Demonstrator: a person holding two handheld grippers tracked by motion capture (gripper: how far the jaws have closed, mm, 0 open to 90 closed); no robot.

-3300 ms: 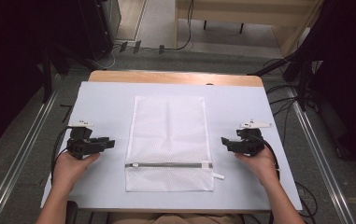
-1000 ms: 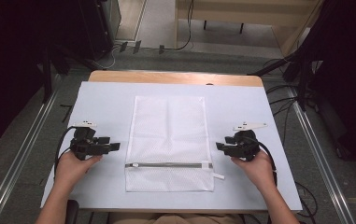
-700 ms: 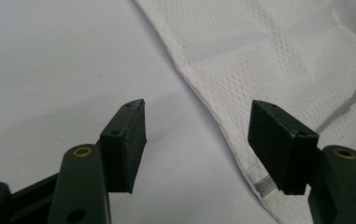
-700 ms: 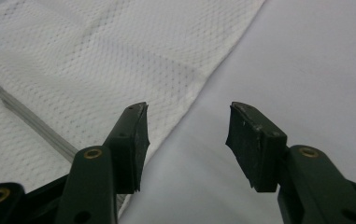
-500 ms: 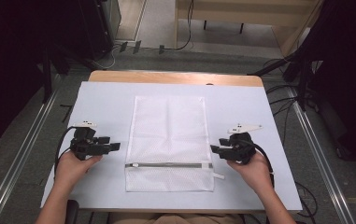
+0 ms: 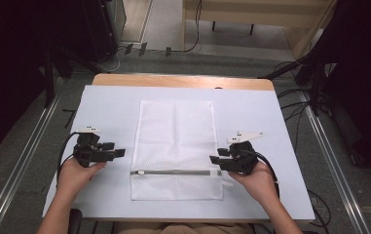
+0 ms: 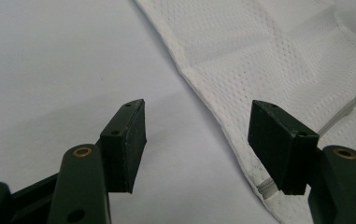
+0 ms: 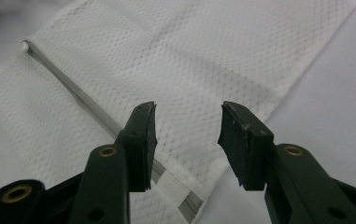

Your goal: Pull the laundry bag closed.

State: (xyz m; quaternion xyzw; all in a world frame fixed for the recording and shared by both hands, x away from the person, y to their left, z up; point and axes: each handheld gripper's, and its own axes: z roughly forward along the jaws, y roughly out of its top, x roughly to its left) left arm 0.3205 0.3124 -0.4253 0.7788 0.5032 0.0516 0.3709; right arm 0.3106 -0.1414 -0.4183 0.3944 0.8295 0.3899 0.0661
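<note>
White mesh bag (image 6: 176,148) lies flat on the white-covered worktop (image 6: 270,112), centred between the left and right edges, long axis running from the near edge toward the far edge. Fold creases visible across the mesh. Zipper (image 6: 173,172) runs crosswise near the bag's near end, parallel to the worktop's near edge; it looks closed along its length. A small white tab (image 6: 228,184) sticks out at the bag's right side just below the zipper end.

Left gripper (image 6: 117,153), held in the person's left hand (image 6: 78,173), sits just off the bag's left edge, jaws pointing toward it. In the left gripper view the jaws stand wide apart with nothing between them; the bag's hemmed edge (image 7: 213,112) passes under the gap.

Right gripper (image 6: 214,159), held in the right hand (image 6: 256,180), is at the bag's right edge, level with the zipper's right end. In the right gripper view the jaws are parted and empty, over the mesh (image 8: 203,60), with the zipper end (image 8: 175,186) lying below the left jaw. Contact with the fabric cannot be judged.
</note>
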